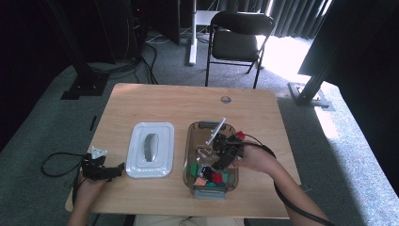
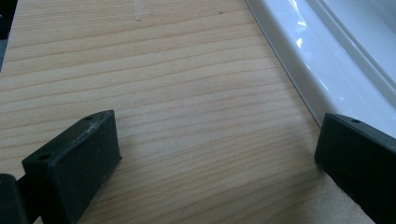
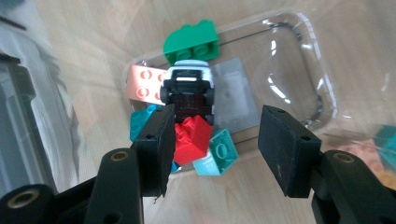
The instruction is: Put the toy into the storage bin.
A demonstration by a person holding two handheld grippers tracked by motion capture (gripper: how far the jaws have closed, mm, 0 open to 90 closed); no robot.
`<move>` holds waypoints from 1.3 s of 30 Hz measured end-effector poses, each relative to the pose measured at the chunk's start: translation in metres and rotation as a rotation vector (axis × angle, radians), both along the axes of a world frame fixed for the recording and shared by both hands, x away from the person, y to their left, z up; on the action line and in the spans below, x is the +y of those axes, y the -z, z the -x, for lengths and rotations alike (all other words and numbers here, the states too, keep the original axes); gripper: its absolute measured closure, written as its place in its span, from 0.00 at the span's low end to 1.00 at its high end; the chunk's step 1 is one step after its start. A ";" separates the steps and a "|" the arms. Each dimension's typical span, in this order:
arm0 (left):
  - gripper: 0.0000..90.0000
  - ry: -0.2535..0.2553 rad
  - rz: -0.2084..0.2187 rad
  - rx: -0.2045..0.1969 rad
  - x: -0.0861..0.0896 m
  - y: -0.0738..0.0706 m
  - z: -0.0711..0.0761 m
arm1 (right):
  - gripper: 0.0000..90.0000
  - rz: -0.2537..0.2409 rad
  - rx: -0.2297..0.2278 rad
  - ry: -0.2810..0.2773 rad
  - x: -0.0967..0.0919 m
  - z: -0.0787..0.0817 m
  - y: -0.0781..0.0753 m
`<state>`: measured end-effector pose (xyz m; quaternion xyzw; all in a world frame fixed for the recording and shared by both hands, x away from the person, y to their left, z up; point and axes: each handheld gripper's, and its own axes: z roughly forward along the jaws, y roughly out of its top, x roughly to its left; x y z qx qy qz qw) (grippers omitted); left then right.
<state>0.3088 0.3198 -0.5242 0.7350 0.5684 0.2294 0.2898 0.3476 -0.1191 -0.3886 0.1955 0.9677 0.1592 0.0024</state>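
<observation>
A clear plastic bin (image 1: 190,141) stands on the wooden table (image 1: 179,103) right of centre. At its near end lie an upside-down toy car (image 3: 187,91) and green (image 3: 191,43), salmon (image 3: 142,84), red (image 3: 192,136) and teal (image 3: 222,149) bricks. My right gripper (image 1: 225,153) hovers over the bin, just above the pile. Seen in its own view, the right gripper (image 3: 217,123) is open with nothing between the pads. My left gripper (image 1: 117,170) rests low at the table's near left. It stands open (image 2: 217,135) over bare wood beside a white lid (image 2: 336,51).
The white lid (image 1: 150,149) lies flat to the left of the bin, handle up. A black folding chair (image 1: 237,35) stands beyond the far edge. A cable grommet (image 1: 226,99) sits in the tabletop near the back. A cable (image 1: 56,162) loops off the table's left side.
</observation>
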 end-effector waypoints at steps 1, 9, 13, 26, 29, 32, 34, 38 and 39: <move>0.01 0.000 0.000 0.000 0.000 0.000 0.000 | 0.50 -0.019 -0.006 0.013 -0.004 0.000 -0.002; 0.01 0.001 -0.001 0.000 0.000 0.000 0.000 | 0.50 -0.146 -0.051 0.115 -0.040 -0.004 -0.020; 0.01 0.001 -0.001 0.000 0.000 0.000 0.000 | 0.50 -0.176 -0.081 0.172 -0.058 -0.006 -0.027; 0.01 0.001 -0.002 0.002 0.000 0.000 0.000 | 0.52 -0.243 -0.122 0.362 -0.117 -0.028 -0.015; 0.01 0.001 -0.002 0.002 0.000 0.000 0.000 | 0.52 -0.236 -0.118 0.405 -0.124 -0.036 -0.004; 0.01 0.001 -0.002 0.002 0.000 0.000 0.000 | 0.52 -0.243 -0.093 0.435 -0.127 -0.042 0.011; 0.01 0.001 -0.002 0.002 0.000 0.000 0.000 | 0.52 -0.240 -0.073 0.470 -0.129 -0.048 0.023; 0.01 0.001 -0.002 0.002 0.000 0.000 0.000 | 0.52 -0.199 -0.046 0.552 -0.130 -0.061 0.050; 0.01 0.001 -0.002 0.002 0.000 0.000 0.000 | 0.52 -0.186 -0.042 0.565 -0.129 -0.063 0.057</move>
